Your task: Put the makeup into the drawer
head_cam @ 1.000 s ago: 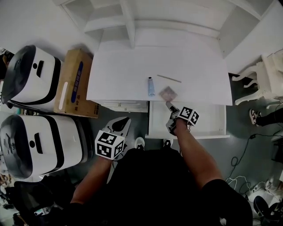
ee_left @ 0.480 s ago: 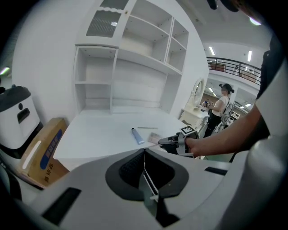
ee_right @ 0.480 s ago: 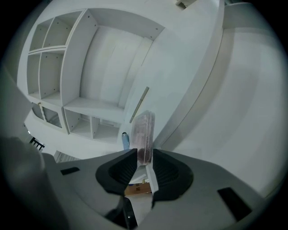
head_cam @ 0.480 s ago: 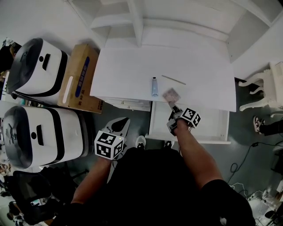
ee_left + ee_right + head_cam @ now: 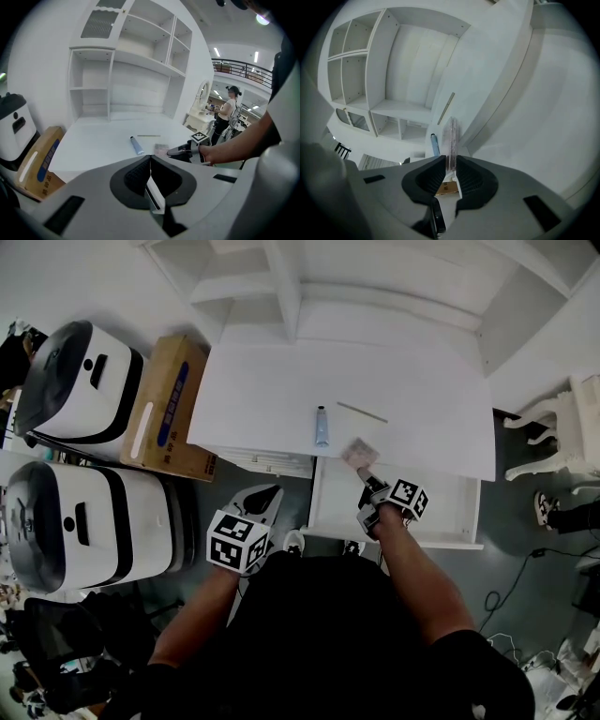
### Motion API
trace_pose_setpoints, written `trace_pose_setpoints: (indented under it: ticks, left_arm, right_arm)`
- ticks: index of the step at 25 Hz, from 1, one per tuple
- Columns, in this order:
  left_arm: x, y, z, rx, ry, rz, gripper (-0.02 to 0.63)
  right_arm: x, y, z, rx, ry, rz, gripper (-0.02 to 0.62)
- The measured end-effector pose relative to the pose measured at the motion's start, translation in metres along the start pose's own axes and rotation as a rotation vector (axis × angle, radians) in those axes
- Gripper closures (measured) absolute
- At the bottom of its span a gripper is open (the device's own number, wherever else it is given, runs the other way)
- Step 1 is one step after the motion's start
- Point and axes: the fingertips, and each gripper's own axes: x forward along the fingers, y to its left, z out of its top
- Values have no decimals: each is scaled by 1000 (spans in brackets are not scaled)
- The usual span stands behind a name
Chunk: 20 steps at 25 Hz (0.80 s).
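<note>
Our right gripper (image 5: 366,472), jaws wider a second ago, has just been closing and now pinches the thin, flat, pinkish palette (image 5: 358,453) at the smooth white desk's (image 5: 422,399) front edge, above the open drawer (image 5: 450,512), left gripper (image 5: 260,498) closed, empty, slim blue tube (image 5: 322,426) beside

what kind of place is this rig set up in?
Probably a staged home corner inside a big lab or hall: a white desk with shelf hutch and open drawer, yet white floor machines and a mezzanine railing behind.
</note>
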Motion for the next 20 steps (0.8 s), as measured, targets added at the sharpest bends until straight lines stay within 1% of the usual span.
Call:
trace_pose_setpoints:
  ticks: [5, 9, 14, 16, 20]
  left_arm:
    - [9, -10, 3, -1, -7, 9, 595]
    - [16, -23, 5, -7, -11, 21, 595]
    - [28, -32, -3, -33, -4, 60, 595]
    - [31, -33, -7, -44, -2, 80, 595]
    - [33, -37, -9, -38, 6, 104, 595]
  right_arm:
    - [-13, 10, 4, -61, 52, 47, 532]
    - [-27, 14, 8, -126, 107, 66, 534]
    - [-52, 11, 7, -209, 203, 110, 535]
    - [-61, 7, 1, -277, 264, 107, 535]
    - [-71, -6, -13, -445, 390, 52, 535]
